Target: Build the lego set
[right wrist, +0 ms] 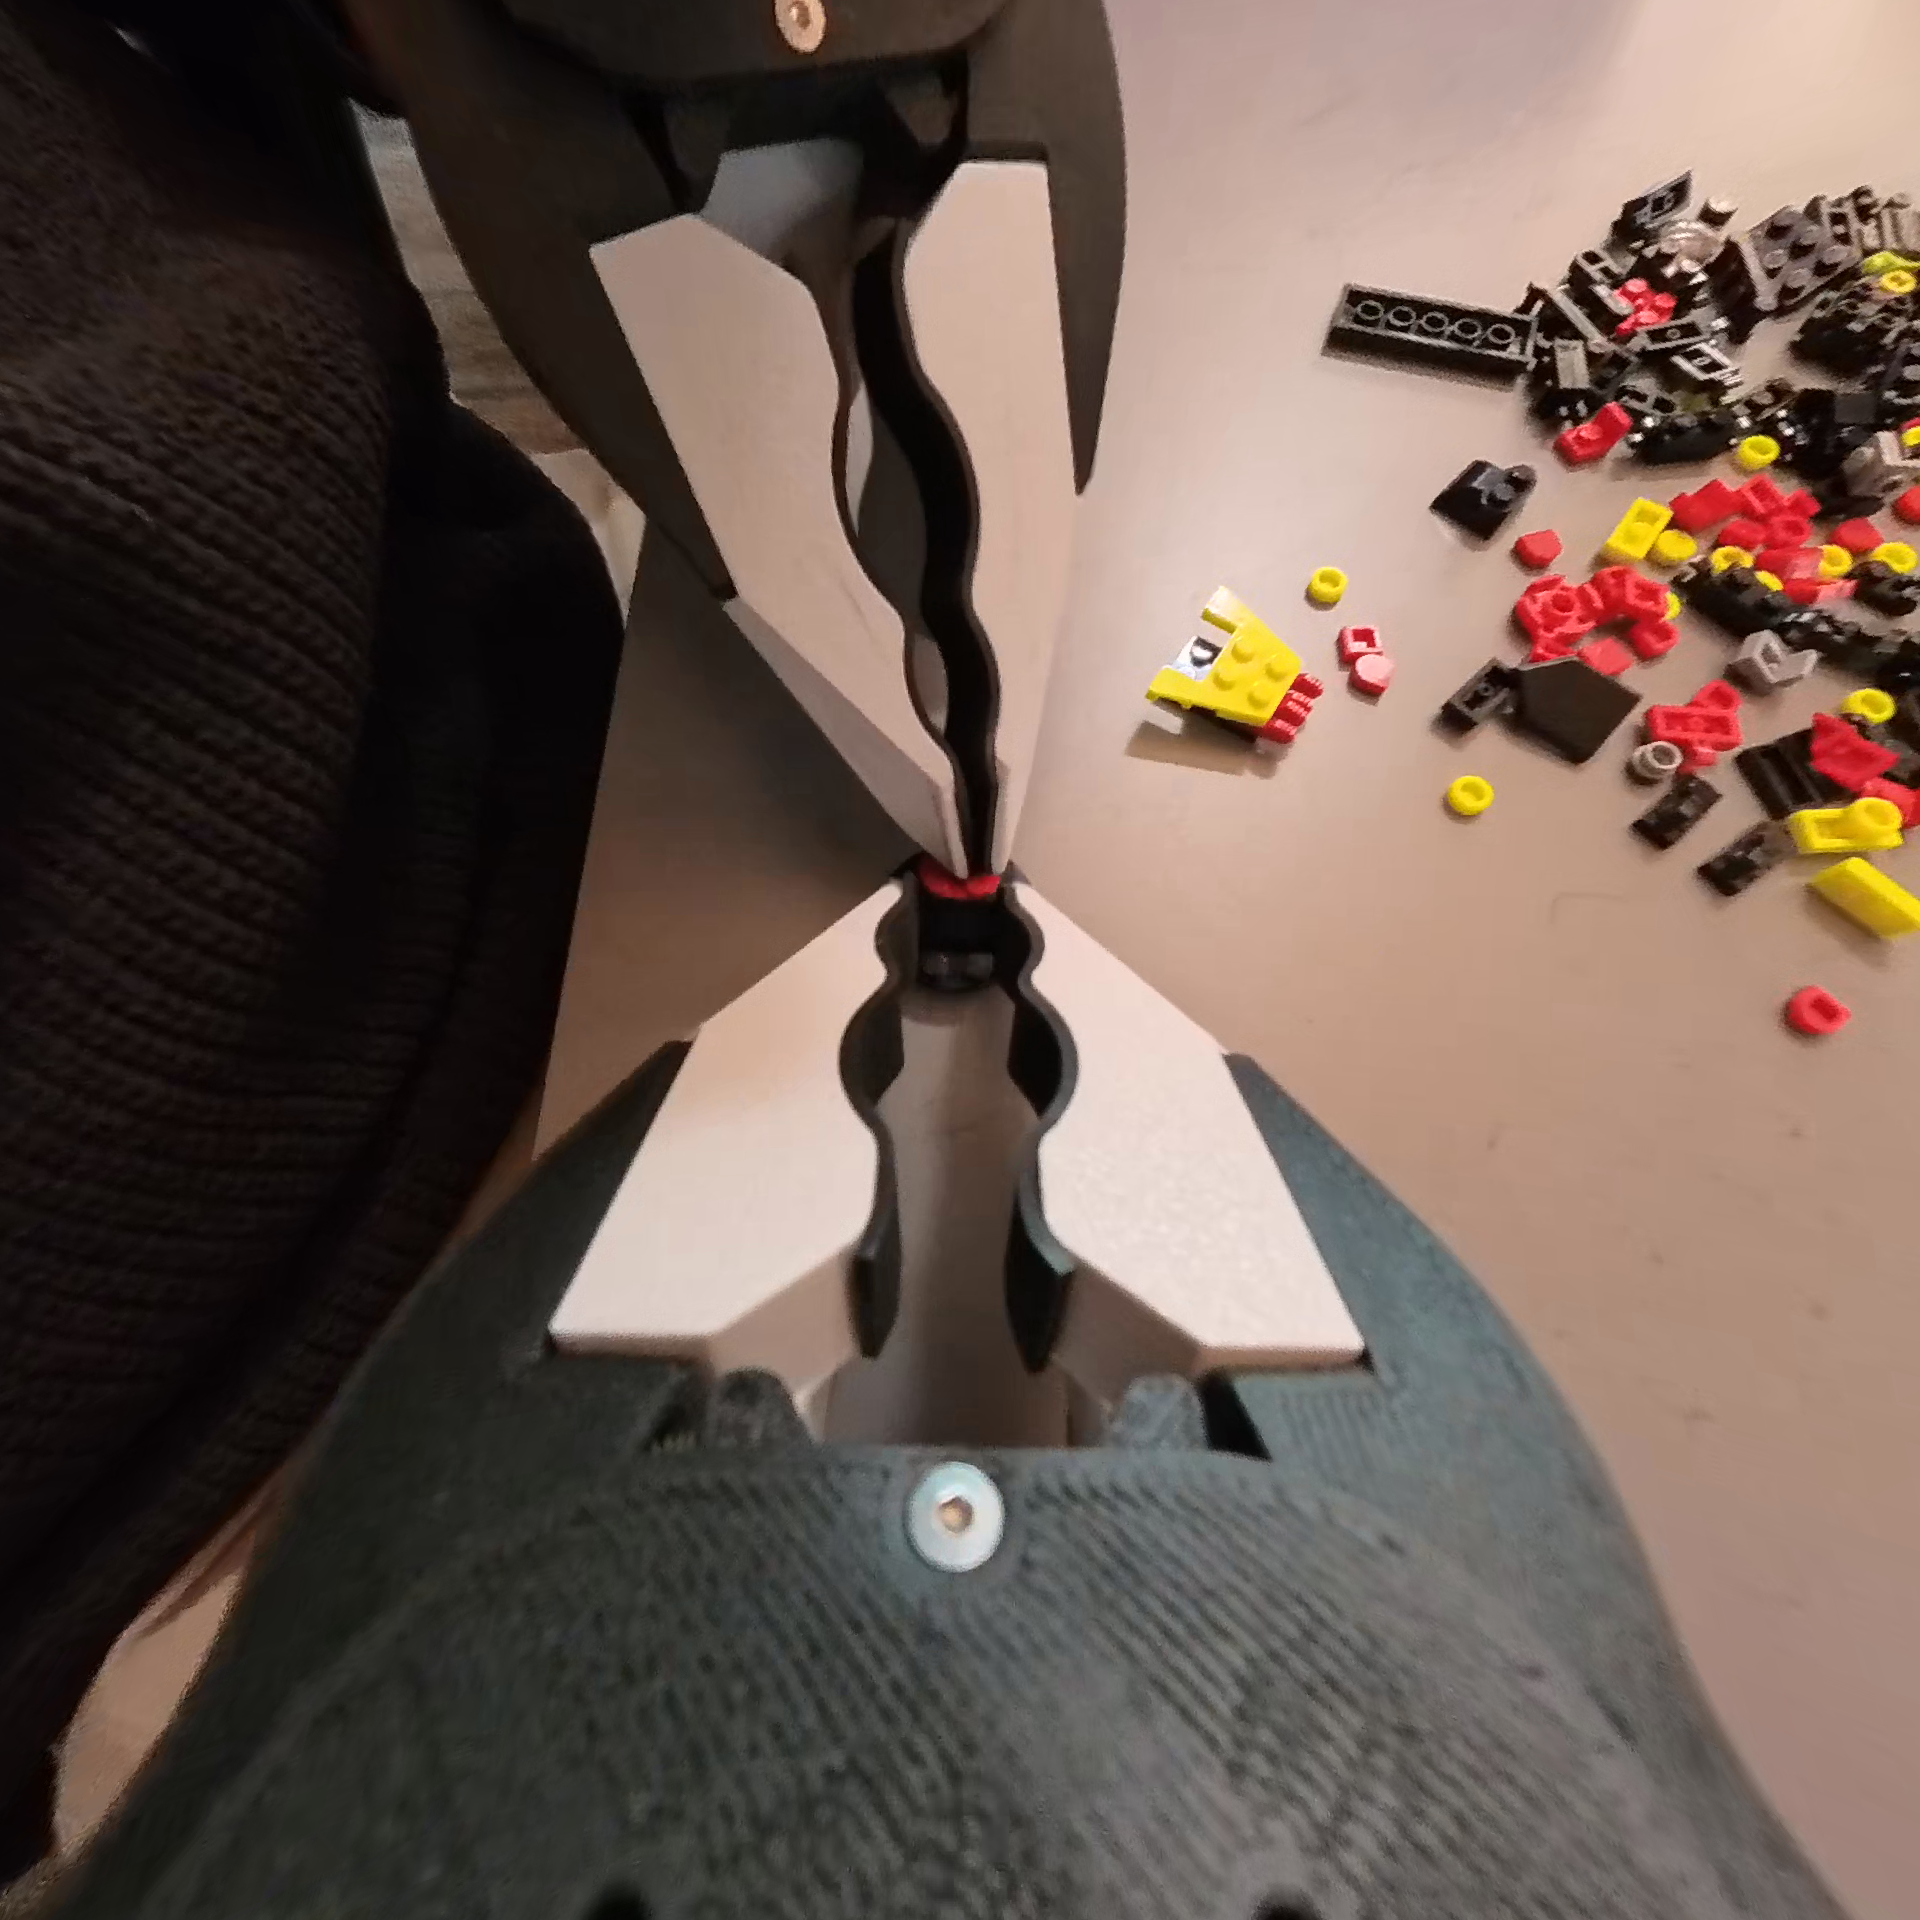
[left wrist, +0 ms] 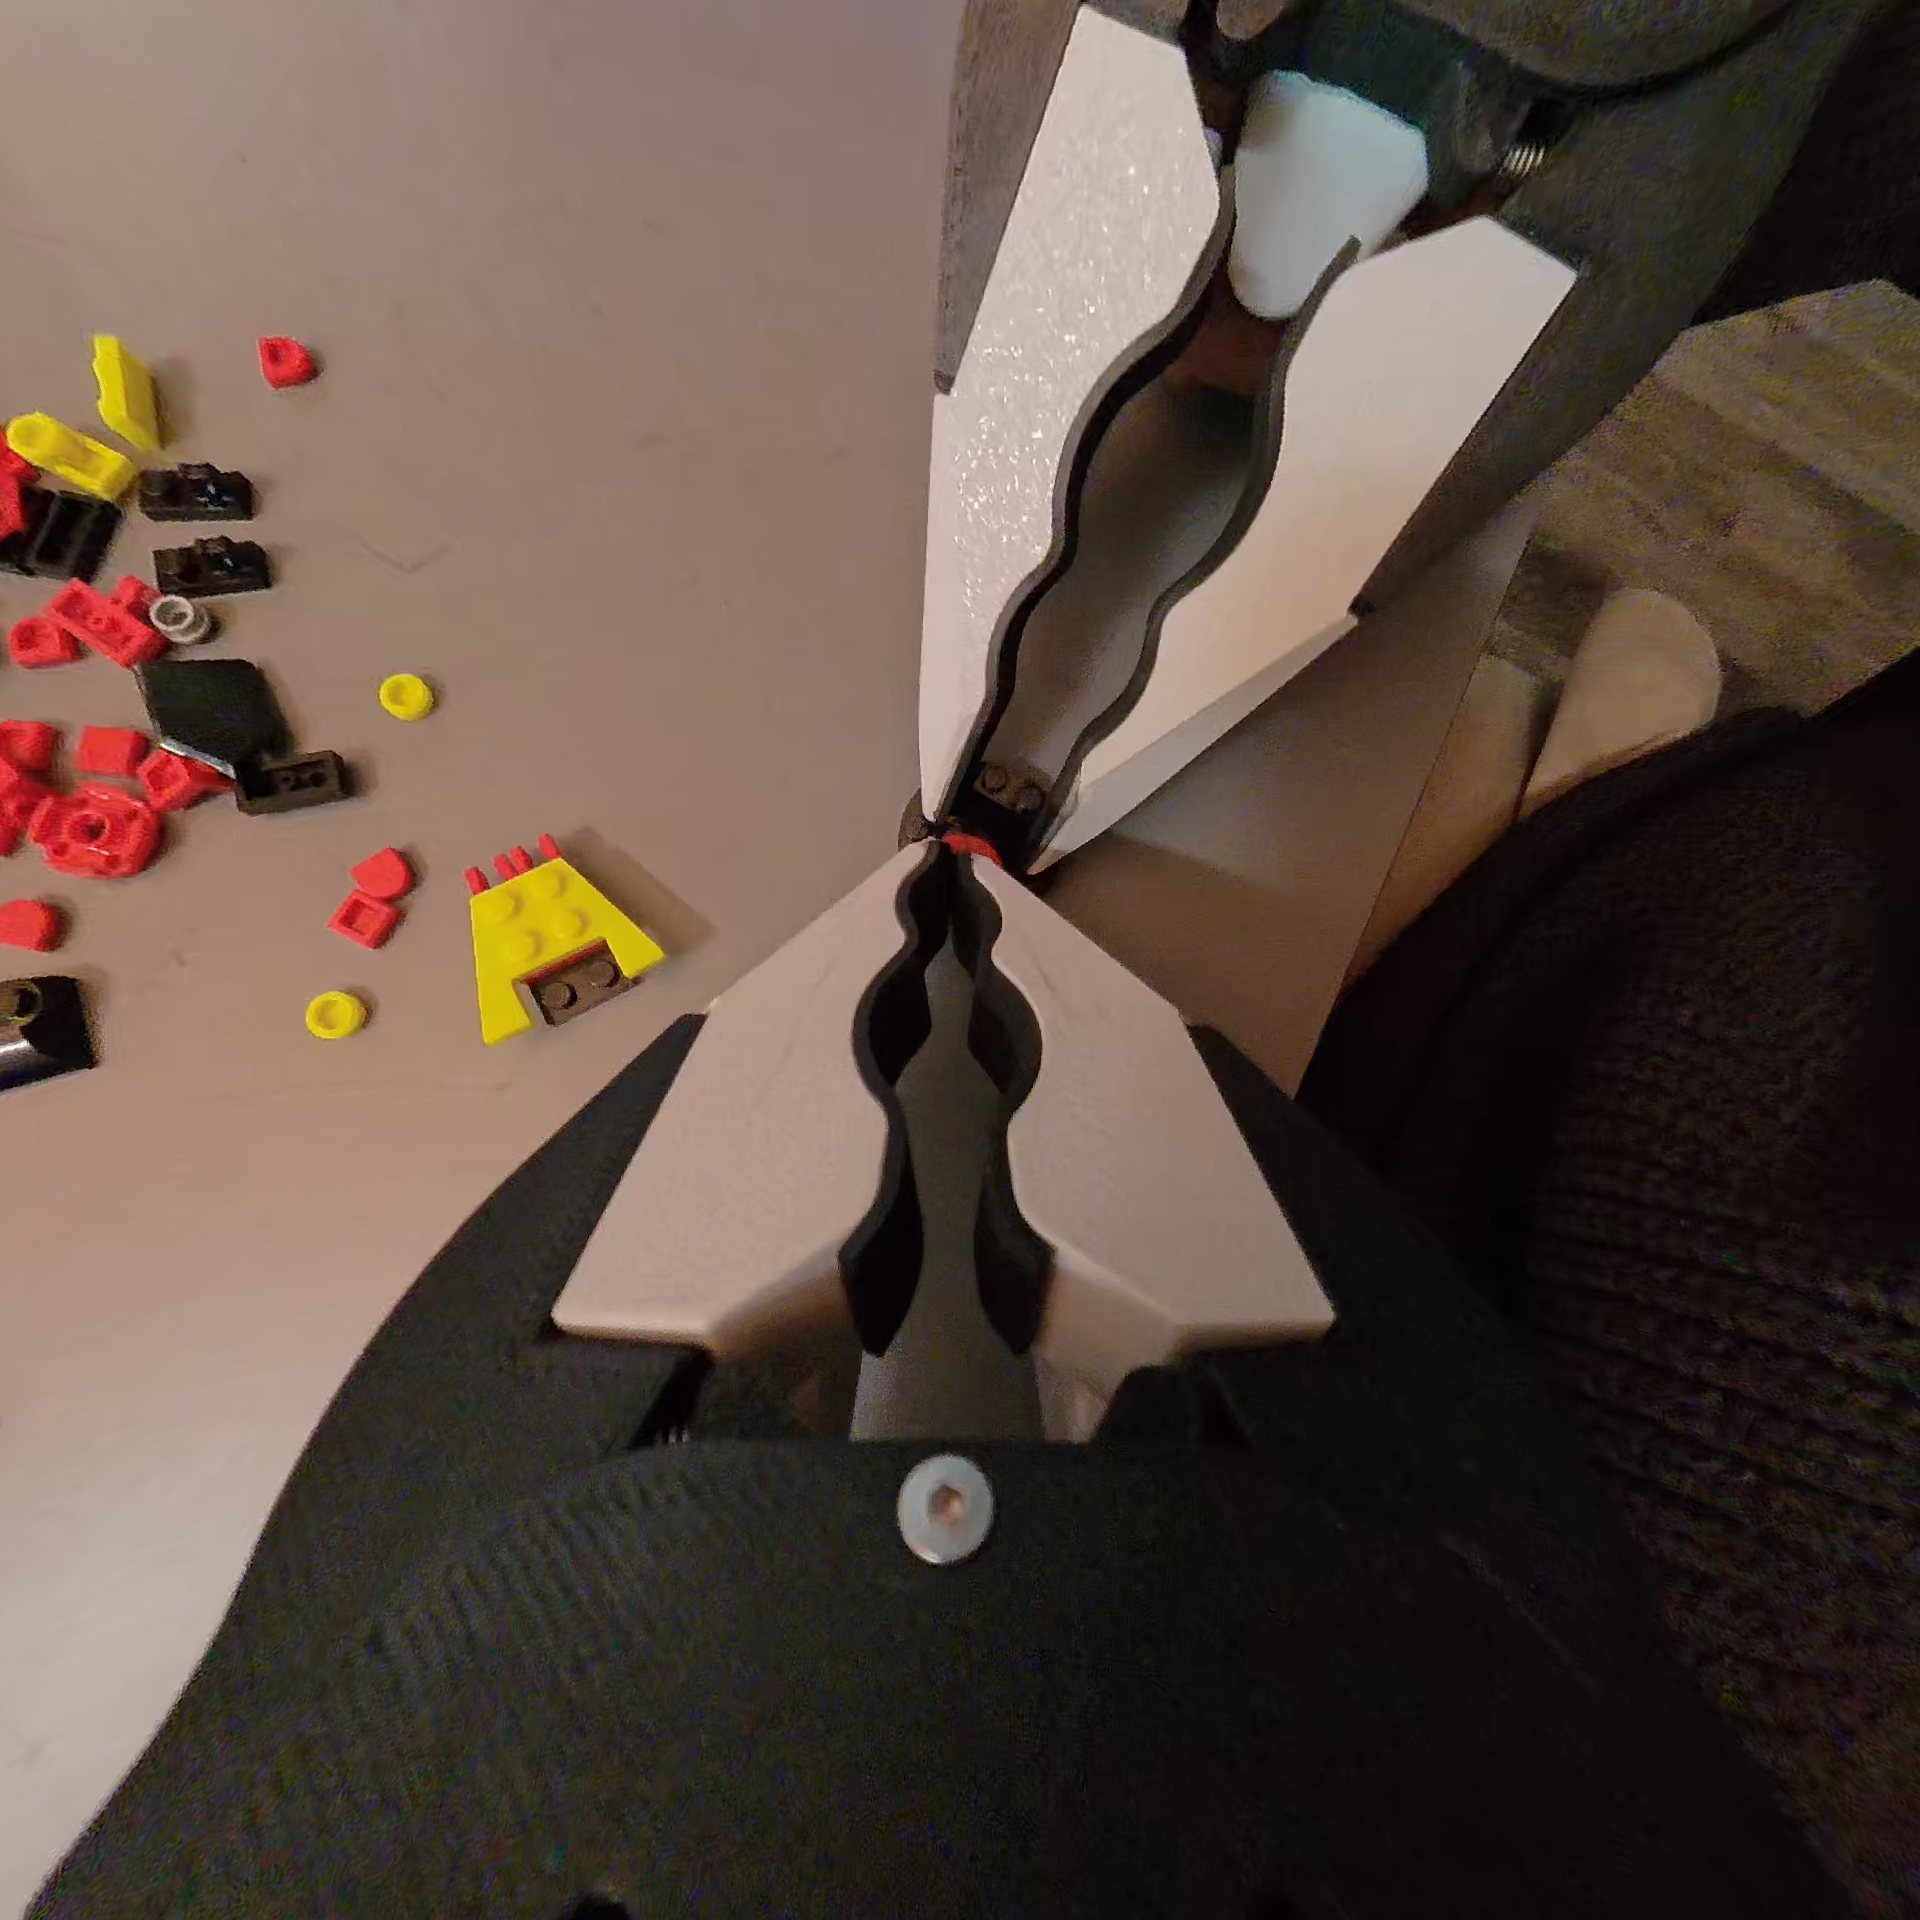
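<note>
My left gripper (left wrist: 951, 854) and my right gripper (right wrist: 956, 920) meet tip to tip above the table. The left is shut on a small red piece (left wrist: 971, 844), which also shows in the right wrist view (right wrist: 961, 886). The right is shut on a small black studded piece (right wrist: 951, 940), whose studs show in the left wrist view (left wrist: 1013, 790). The red piece touches the end of the black piece. Each view shows the other gripper coming in from the top: the right one (left wrist: 1003, 826) and the left one (right wrist: 975, 862).
A yellow wedge sub-assembly with red prongs (left wrist: 551, 945) (right wrist: 1236, 665) lies on the beige table (left wrist: 623, 312). Loose red, yellow and black pieces lie in a spread (left wrist: 94, 665) (right wrist: 1714, 520). A person's black knit garment (right wrist: 208, 727) is close beside the grippers. My left and right fingertips are right by each other.
</note>
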{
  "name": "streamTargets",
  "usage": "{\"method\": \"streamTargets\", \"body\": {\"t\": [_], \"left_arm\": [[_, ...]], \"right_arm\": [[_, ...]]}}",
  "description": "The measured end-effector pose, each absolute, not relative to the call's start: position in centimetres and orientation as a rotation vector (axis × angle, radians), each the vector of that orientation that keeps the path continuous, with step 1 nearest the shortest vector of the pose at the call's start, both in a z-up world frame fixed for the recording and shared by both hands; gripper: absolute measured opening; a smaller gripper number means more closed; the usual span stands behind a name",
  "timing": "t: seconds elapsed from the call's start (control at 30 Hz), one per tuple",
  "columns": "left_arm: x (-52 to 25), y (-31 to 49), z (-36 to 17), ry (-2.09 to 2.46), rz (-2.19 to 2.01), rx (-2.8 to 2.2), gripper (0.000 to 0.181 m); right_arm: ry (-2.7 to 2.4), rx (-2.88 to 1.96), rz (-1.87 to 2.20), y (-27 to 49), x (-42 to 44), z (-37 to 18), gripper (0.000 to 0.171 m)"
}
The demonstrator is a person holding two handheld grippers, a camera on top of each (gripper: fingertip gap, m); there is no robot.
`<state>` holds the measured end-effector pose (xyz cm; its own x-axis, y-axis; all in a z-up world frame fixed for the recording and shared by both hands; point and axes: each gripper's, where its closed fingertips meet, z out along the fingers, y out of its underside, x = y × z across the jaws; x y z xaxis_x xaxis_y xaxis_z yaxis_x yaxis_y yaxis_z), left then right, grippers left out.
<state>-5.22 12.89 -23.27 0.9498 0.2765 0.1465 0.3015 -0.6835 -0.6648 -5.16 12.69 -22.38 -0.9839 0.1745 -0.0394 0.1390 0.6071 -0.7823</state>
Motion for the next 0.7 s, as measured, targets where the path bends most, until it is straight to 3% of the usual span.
{"method": "streamTargets", "body": {"t": [0.13,0.2,0.37,0.7], "left_arm": [[-5.0,13.1,-23.4,-0.337,0.031,-2.394,0.001],[-5.0,13.1,-23.4,-0.344,0.024,-2.397,0.001],[-5.1,13.1,-23.3,-0.344,0.013,-2.388,0.0],[-5.8,13.3,-22.4,-0.379,-0.015,-2.306,0.0]], "right_arm": [[-2.622,-0.429,1.694,12.0,-6.3,-17.9,0.013],[-2.594,-0.305,1.377,14.0,-7.6,-19.9,0.014],[-2.525,-0.472,1.591,15.5,-8.2,-17.8,0.013],[-2.469,-0.525,1.376,13.8,-13.2,-19.8,0.014]]}}
